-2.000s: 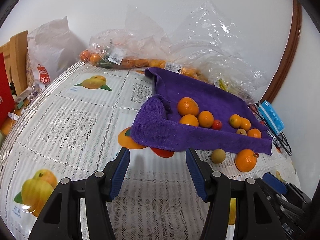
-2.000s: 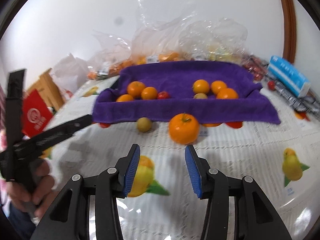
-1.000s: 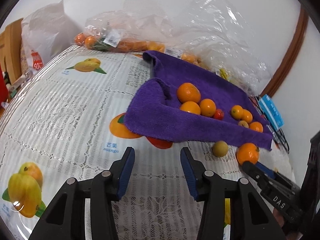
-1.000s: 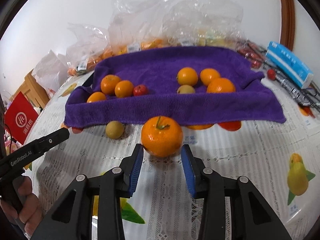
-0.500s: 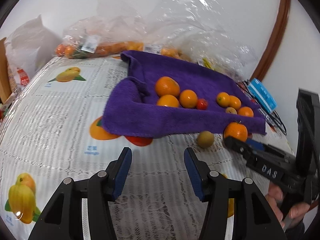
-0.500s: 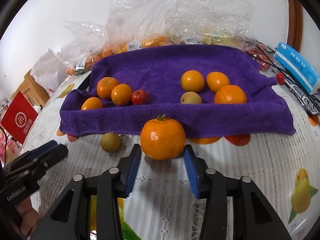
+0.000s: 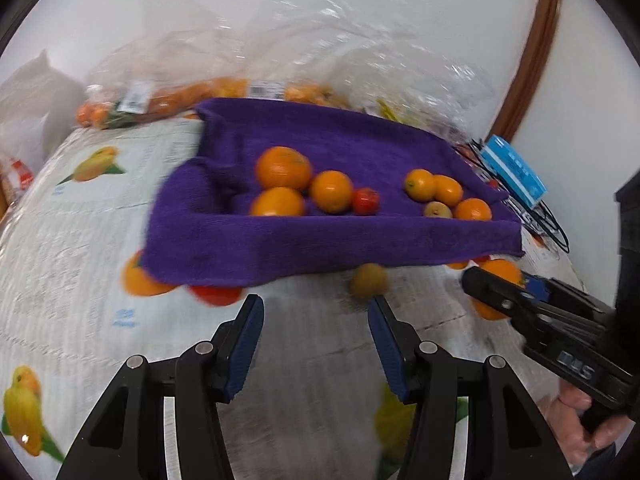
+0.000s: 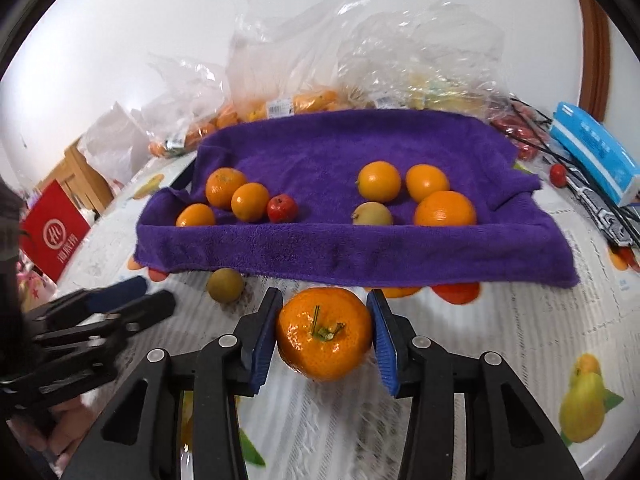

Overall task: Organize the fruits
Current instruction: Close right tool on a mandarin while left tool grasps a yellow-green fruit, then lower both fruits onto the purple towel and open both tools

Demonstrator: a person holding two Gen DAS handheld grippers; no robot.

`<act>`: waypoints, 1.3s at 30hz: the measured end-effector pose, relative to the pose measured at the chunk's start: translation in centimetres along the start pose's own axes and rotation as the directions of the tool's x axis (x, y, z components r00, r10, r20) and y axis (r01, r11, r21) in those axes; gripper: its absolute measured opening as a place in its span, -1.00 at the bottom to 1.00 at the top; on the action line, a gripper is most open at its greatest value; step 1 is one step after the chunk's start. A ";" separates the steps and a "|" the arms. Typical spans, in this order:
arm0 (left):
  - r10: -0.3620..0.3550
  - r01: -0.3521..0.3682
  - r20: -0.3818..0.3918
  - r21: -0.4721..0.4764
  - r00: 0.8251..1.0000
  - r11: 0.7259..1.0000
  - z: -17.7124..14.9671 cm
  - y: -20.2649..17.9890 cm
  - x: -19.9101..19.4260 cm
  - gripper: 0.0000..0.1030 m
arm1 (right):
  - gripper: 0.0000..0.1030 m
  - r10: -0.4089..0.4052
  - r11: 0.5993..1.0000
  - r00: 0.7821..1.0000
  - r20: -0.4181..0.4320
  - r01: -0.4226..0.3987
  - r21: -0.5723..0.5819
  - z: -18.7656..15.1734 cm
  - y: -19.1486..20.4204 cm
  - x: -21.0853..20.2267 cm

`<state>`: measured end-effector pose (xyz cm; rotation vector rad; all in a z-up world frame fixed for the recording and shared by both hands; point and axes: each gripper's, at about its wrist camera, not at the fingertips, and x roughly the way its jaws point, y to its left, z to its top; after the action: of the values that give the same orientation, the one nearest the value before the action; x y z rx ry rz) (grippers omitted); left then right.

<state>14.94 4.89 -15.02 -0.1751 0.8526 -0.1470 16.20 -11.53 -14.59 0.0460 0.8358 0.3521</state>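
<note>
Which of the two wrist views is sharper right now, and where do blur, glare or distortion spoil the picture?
Right wrist view: mostly sharp; the stemmed orange mandarin between the right gripper pads is crisp, with small glare spots; the table edges bow from the fisheye. Left wrist view: motion blur smears the purple towel, the small greenish-brown fruit and the crinkled clear plastic bags, while the left gripper is crisp.

Orange mandarin [image 8: 325, 336], purple towel [image 8: 340, 248], white fruit-print tablecloth [image 8: 500, 340].

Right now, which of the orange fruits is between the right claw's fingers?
The large stemmed orange on the tablecloth, in front of the purple towel. All other oranges lie on the towel.
</note>
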 end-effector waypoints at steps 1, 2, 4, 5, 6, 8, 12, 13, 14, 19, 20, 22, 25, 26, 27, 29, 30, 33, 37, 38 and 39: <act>-0.001 0.001 -0.009 0.009 1.000 1.000 0.1 -0.4 0.3 0.01 | -0.16 0.002 1.000 1.000 0.006 -0.002 0.003 0.0 -0.4 -0.6; -0.004 0.005 -0.019 0.022 1.000 1.000 0.3 -1.1 0.8 0.01 | -0.16 -0.004 1.000 1.000 0.015 0.004 0.003 0.0 -0.9 -1.3; 0.014 -0.012 -0.038 0.055 0.999 0.998 0.5 -2.3 1.8 0.01 | -0.16 -0.021 1.000 0.999 0.032 0.021 -0.003 0.0 -1.8 -2.5; 0.049 -0.046 -0.037 0.084 0.998 0.995 0.6 -3.0 2.1 -0.02 | -0.16 -0.027 1.000 0.999 0.037 0.027 -0.003 0.0 -2.1 -2.9; 0.053 -0.050 -0.038 0.098 0.998 0.994 0.8 -3.5 2.3 -0.09 | -0.16 -0.034 0.999 0.999 0.042 0.034 -0.002 0.0 -2.5 -3.2; 0.062 -0.058 -0.040 0.097 0.997 0.994 1.0 -4.0 2.7 -0.20 | -0.16 -0.045 0.999 0.998 0.054 0.045 0.006 -0.1 -3.5 -3.9; 0.095 -0.090 -0.041 0.116 0.995 0.989 1.4 -4.3 3.1 -0.56 | -0.16 -0.058 0.998 0.997 0.053 0.056 0.031 -0.5 -4.7 -4.2; 0.087 -0.082 -0.041 0.117 0.995 0.990 1.4 -4.2 3.1 -0.56 | -0.16 -0.059 0.998 0.997 0.052 0.057 0.035 -0.6 -5.0 -4.2; 0.072 -0.067 -0.042 0.114 0.997 0.991 1.4 -4.2 3.0 -0.56 | -0.16 -0.062 0.997 0.997 0.055 0.060 0.039 -0.6 -5.2 -4.2; 0.031 -0.032 0.008 0.110 0.999 0.993 1.7 -4.1 1.1 -0.56 | -0.16 -0.061 0.997 0.994 0.086 0.056 0.058 0.2 -6.1 -5.0; 0.032 -0.034 0.019 0.105 0.999 0.994 2.0 -4.0 0.6 -0.56 | -0.16 -0.060 0.997 0.993 0.100 0.054 0.058 0.6 -6.2 -5.1; 0.023 -0.025 0.026 0.079 0.999 0.997 2.6 -3.7 -0.1 -0.56 | -0.16 -0.055 0.997 0.991 0.122 0.049 0.054 1.4 -6.4 -5.3; 0.033 -0.037 0.071 0.051 0.997 0.998 4.2 -3.0 -1.4 -0.56 | -0.16 -0.059 0.998 0.987 0.147 0.052 0.047 3.0 -6.3 -5.3; 0.043 -0.047 0.090 0.046 0.995 0.998 4.8 -2.8 -1.6 -0.56 | -0.16 -0.058 0.998 0.986 0.158 0.053 0.040 3.7 -6.3 -5.3; 0.050 -0.055 0.107 0.038 0.993 0.998 5.2 -2.5 -1.9 -0.56 | -0.16 -0.060 0.998 0.984 0.167 0.055 0.036 4.2 -6.3 -5.3; 0.060 -0.062 0.124 0.007 0.990 0.998 6.4 -2.1 -1.9 -0.56 | -0.16 -0.061 0.998 0.982 0.181 0.058 0.025 5.5 -6.3 -5.1; 0.061 -0.061 0.130 -0.009 0.990 0.998 7.1 -1.8 -1.7 -0.56 | -0.16 -0.061 0.998 0.981 0.185 0.058 0.021 6.0 -6.3 -5.0; 0.058 -0.054 0.143 -0.032 0.988 0.998 8.2 -1.6 -0.9 -0.56 | -0.16 -0.075 0.997 0.976 0.203 0.076 0.002 7.6 -6.3 -4.2; 0.017 -0.008 0.156 -0.058 0.988 0.998 9.0 -2.3 0.8 -0.56 | -0.16 -0.087 0.996 0.975 0.204 0.088 0.007 9.2 -6.8 -2.7; 0.012 -0.003 0.160 -0.059 0.987 0.998 9.0 -2.6 1.3 -0.56 | -0.15 -0.085 0.996 0.975 0.203 0.082 0.020 9.5 -7.1 -2.1; 0.009 0.001 0.162 -0.065 0.987 0.998 8.9 -2.8 2.0 -0.56 | -0.16 -0.077 0.997 0.977 0.198 0.071 0.038 9.7 -7.5 -1.6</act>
<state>22.82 2.59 -10.10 -0.2426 0.6953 -0.1001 24.46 -18.14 -8.29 0.0775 0.6420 0.2599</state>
